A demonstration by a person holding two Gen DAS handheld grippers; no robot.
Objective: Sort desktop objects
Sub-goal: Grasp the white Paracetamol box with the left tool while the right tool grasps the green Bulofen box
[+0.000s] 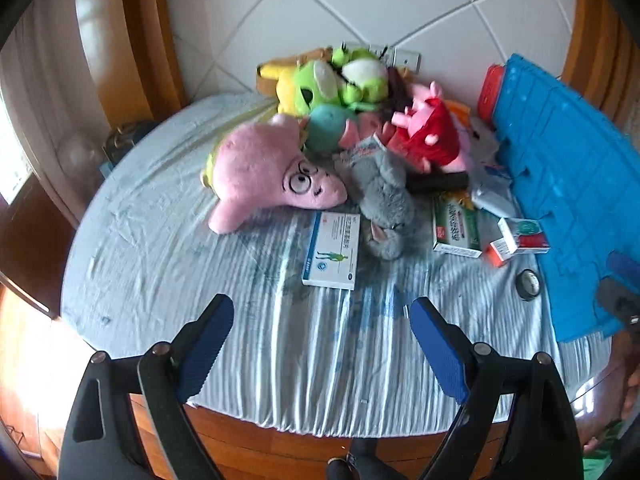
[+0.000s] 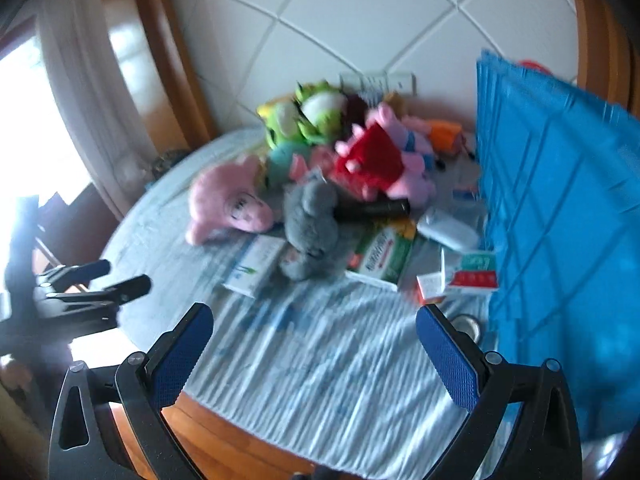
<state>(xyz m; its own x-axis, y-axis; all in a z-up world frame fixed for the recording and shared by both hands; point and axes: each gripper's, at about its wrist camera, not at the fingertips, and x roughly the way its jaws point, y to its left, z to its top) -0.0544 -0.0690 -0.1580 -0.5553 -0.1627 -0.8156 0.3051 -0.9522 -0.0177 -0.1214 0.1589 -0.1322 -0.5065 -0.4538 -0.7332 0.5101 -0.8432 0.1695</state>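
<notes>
While nothing is being held, both grippers, left point(image 1: 322, 344) and right point(image 2: 314, 350), are hanging with fingers spread, facing unsorted plush toys point(image 1: 352, 120) and boxes point(image 1: 456, 226) mid-frame on the counter point(image 1: 160, 240).

The left wrist view looked forward and steeply down along its own blue-padded fingers point(image 1: 208, 344) from just off the near edge of the cloth-covered surface point(image 1: 160, 264), facing the tiled wall behind it. The right wrist view, more blurred, looked down the same way from slightly further right, closer to the blue crate point(image 2: 560, 208). Both views shared the heap of plush toys point(image 1: 360, 120), the medicine boxes point(image 1: 332, 250) in front of it, and the crate along the right side.
</notes>
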